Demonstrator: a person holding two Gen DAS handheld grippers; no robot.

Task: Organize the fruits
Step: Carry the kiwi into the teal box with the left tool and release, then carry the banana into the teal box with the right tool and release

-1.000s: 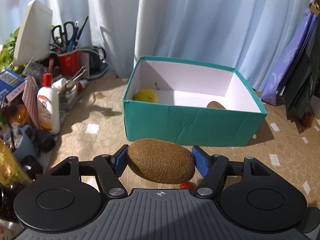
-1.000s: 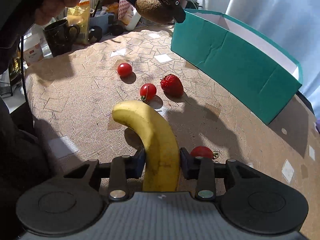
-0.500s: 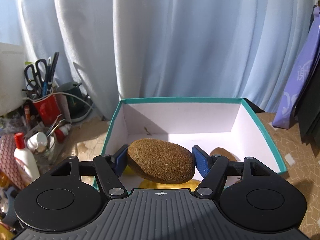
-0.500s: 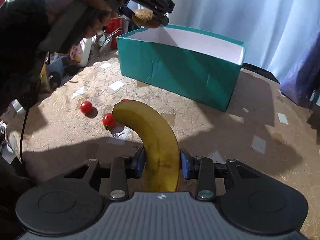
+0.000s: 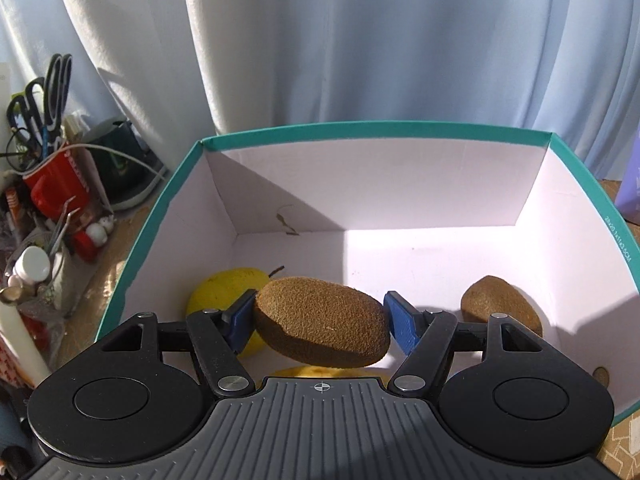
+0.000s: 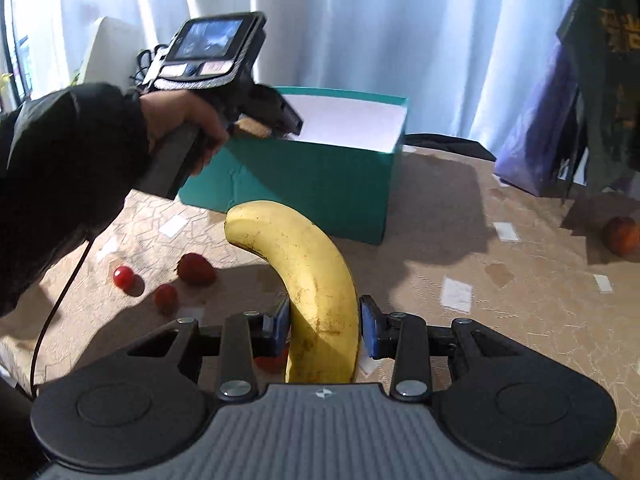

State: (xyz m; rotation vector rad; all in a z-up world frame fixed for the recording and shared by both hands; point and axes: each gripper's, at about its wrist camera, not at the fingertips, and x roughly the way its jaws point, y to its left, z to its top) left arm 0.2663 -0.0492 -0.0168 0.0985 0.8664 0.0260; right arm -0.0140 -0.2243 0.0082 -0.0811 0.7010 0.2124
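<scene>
My left gripper (image 5: 322, 322) is shut on a brown kiwi (image 5: 322, 322) and holds it over the open teal box (image 5: 360, 130). Inside the box lie a yellow pear (image 5: 224, 286) at the left, a second kiwi (image 5: 500, 306) at the right and a yellow fruit (image 5: 320, 372) mostly hidden under the held kiwi. My right gripper (image 6: 324, 326) is shut on a yellow banana (image 6: 308, 280), above the table in front of the box (image 6: 304, 184). The left gripper (image 6: 260, 120) shows there over the box's near rim.
A strawberry (image 6: 196, 268) and two cherry tomatoes (image 6: 124, 276) (image 6: 166, 296) lie on the patterned table left of the banana. Another red fruit (image 6: 622, 236) lies far right, near a purple bag (image 6: 536, 132). A red cup with scissors (image 5: 56, 184) and clutter stand left of the box.
My left gripper has moved forward with the kiwi, from in front of the box to over its inside. My right gripper has lifted and swung right with the banana.
</scene>
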